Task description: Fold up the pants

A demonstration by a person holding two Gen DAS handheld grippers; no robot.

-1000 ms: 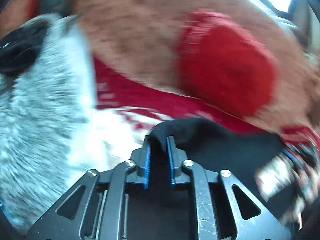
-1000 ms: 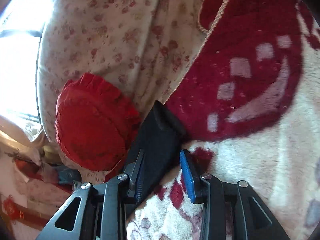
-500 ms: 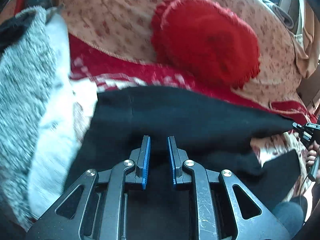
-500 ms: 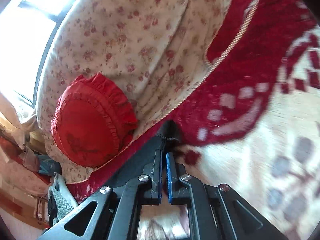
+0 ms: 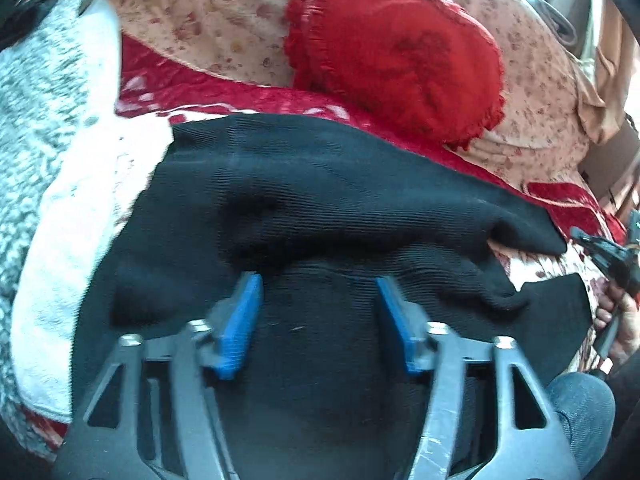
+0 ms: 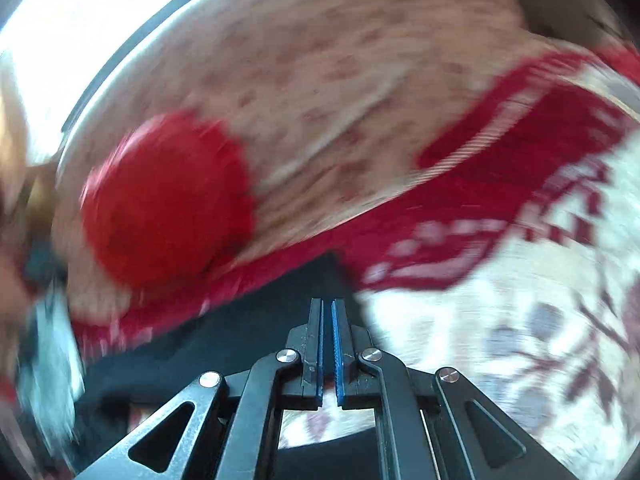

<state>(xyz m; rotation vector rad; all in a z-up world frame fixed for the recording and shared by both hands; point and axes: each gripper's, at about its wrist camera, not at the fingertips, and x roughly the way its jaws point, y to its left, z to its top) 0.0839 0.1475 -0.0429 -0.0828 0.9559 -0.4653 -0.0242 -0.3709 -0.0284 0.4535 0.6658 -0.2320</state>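
Observation:
The black pants [image 5: 320,184] lie spread across a red and white patterned blanket [image 5: 80,240], with one layer folded over along the middle. My left gripper [image 5: 318,280] hangs just over the near part of the cloth. Its jaws are opening, the blue pads [image 5: 240,320] stand wide apart, and the fabric lies under them without being pressed. In the blurred right wrist view my right gripper [image 6: 328,304] is shut on a corner of the pants [image 6: 280,320]. That same gripper [image 5: 596,252] shows at the pants' far right corner in the left wrist view.
A round red frilled cushion [image 5: 396,56] leans on a floral sofa back [image 5: 208,20] behind the pants. A grey fluffy throw [image 5: 36,120] lies at the left. A hand [image 5: 624,320] and a knee in jeans [image 5: 580,408] sit at the lower right.
My left gripper let go of the pants and its jaws spread wide as it sank toward the cloth. My right gripper closed on the pants' corner, rolled and lifted.

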